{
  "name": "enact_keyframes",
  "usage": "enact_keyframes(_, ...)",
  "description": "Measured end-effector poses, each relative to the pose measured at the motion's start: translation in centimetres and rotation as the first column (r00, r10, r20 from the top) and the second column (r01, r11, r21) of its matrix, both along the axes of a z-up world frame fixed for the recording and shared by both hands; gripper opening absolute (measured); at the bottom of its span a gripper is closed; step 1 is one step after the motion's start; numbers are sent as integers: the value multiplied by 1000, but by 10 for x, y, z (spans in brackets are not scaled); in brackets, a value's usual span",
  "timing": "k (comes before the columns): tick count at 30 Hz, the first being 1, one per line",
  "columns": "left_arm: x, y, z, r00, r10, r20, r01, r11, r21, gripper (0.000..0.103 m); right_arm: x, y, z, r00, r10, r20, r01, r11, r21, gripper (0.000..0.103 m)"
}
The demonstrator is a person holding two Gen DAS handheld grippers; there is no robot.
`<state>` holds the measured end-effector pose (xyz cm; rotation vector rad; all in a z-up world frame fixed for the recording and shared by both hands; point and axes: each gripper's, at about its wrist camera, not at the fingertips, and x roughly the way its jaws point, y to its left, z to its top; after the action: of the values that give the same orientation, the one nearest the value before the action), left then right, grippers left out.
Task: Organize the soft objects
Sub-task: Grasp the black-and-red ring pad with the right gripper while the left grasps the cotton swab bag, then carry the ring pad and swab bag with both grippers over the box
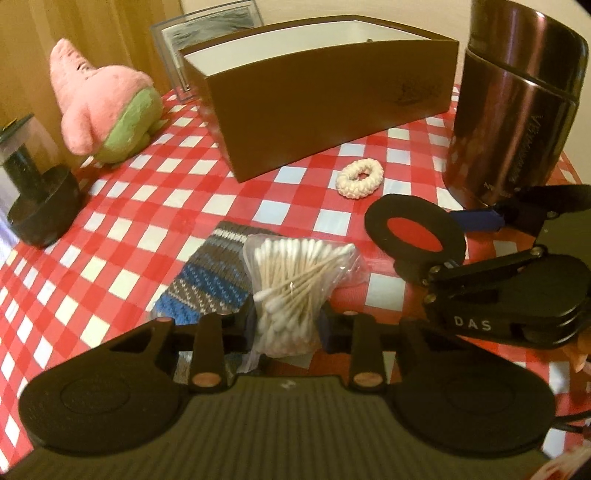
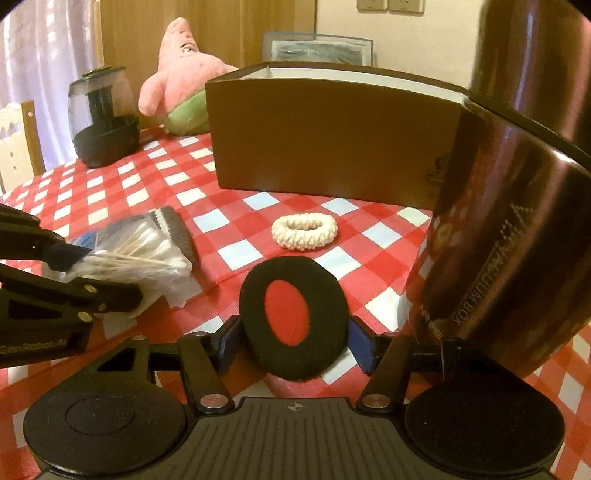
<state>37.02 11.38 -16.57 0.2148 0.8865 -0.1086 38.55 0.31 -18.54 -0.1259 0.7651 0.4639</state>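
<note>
My left gripper [image 1: 286, 326] is shut on a clear bag of cotton swabs [image 1: 295, 284], held just over a striped knitted sock [image 1: 214, 273] on the checked tablecloth. My right gripper [image 2: 293, 341] is shut on a black foam ear pad [image 2: 293, 321] with a red centre; it also shows in the left wrist view [image 1: 413, 230]. A cream knitted hair tie [image 2: 304, 229] lies ahead of it, before the open brown box [image 2: 332, 133]. A pink plush star [image 1: 103, 107] sits at the far left.
A tall dark metal flask [image 2: 509, 221] stands close on the right. A black grinder-like jar [image 1: 37, 192] stands at the left table edge. A framed picture [image 1: 207, 33] leans behind the box. A chair back [image 2: 14, 136] shows past the table.
</note>
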Motion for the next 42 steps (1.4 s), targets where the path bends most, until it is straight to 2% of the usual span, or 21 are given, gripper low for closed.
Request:
enact_keyframes(4, -4, 2, 2, 1000, 24, -2, -24, 1000, -10, 29, -5, 1, 0, 1000, 23, 12, -22, 999, -23, 57)
enact_keyframes(10, -17, 4, 12, 999, 31, 16, -30, 999, -33, 29, -23, -5, 15, 1000, 15, 11, -15, 1000, -4, 56)
enact_keyframes(19, -48, 17, 45, 997, 2, 75, 5, 995, -98, 29, -75, -5, 61, 996, -55, 64, 54, 998, 24, 56)
enact_keyframes(25, -67, 24, 75, 995, -36, 97, 44, 995, -85, 29, -100, -2, 92, 994, -81, 69, 77, 995, 64, 56)
enact_keyframes(34, -81, 32, 120, 990, 20, 139, -3, 993, -118, 29, -104, -8, 136, 995, -36, 95, 23, 991, 135, 56)
enact_keyframes(42, -90, 21, 158, 975, 91, 205, -71, 992, -102, 29, -102, -27, 163, 987, 22, 161, -56, 975, 213, 56)
